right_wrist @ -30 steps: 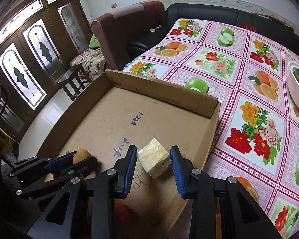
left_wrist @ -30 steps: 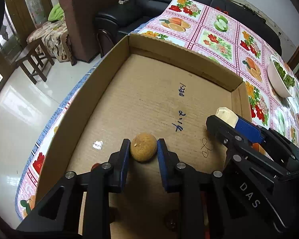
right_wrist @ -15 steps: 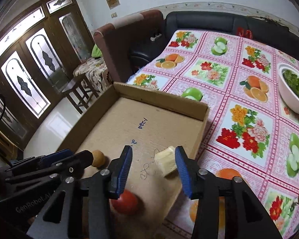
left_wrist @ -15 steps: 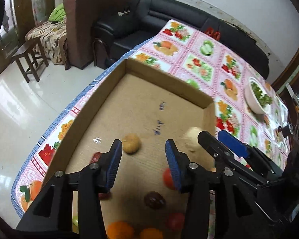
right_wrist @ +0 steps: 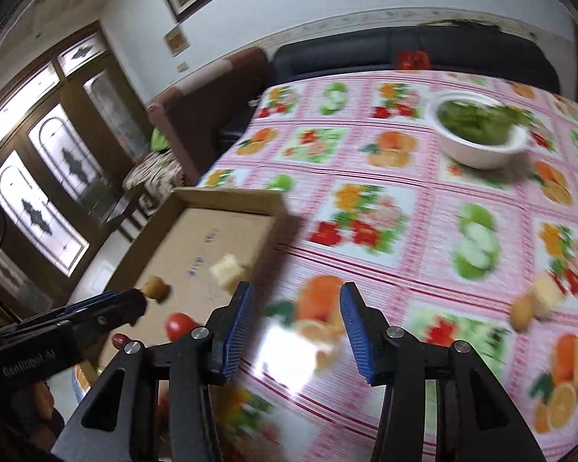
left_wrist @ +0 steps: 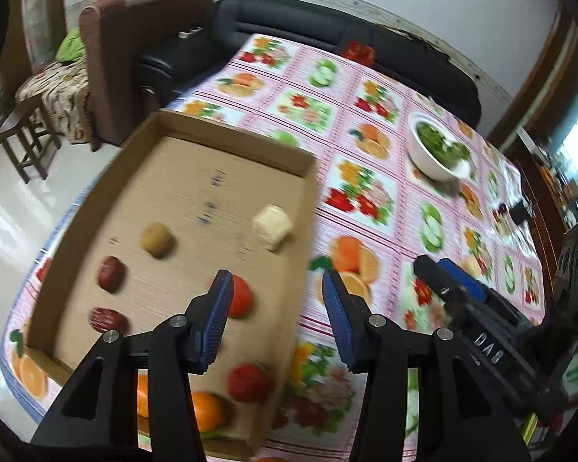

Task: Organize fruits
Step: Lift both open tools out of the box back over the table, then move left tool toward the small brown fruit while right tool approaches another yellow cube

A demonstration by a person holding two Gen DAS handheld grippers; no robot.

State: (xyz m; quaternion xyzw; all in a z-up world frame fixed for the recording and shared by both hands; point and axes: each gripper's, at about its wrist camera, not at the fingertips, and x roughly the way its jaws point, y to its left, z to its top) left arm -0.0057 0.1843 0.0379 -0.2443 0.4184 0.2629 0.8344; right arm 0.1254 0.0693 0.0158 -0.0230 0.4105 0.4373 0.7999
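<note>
A shallow cardboard box (left_wrist: 165,127) lies on the fruit-print tablecloth. In it are a tan round fruit (left_wrist: 157,239), a pale yellow cube (left_wrist: 272,226), a red tomato (left_wrist: 241,296), two dark red dates (left_wrist: 111,274), a strawberry (left_wrist: 248,382) and orange fruit (left_wrist: 208,410). My left gripper (left_wrist: 277,321) is open and empty, raised above the box's right wall. My right gripper (right_wrist: 296,334) is open and empty over the tablecloth right of the box (right_wrist: 227,194). A tan fruit (right_wrist: 523,312) and a pale cube (right_wrist: 546,293) lie on the cloth at the far right.
A white bowl of greens (left_wrist: 437,150) stands on the table beyond the box; it also shows in the right wrist view (right_wrist: 481,133). A black sofa (left_wrist: 327,46) and a brown armchair (left_wrist: 135,38) stand behind the table. The table edge runs left of the box.
Both grippers let go of their items, the tan fruit and the pale cube, inside the box, opened wide, then pulled back, up and to the right. Both views are motion-blurred now.
</note>
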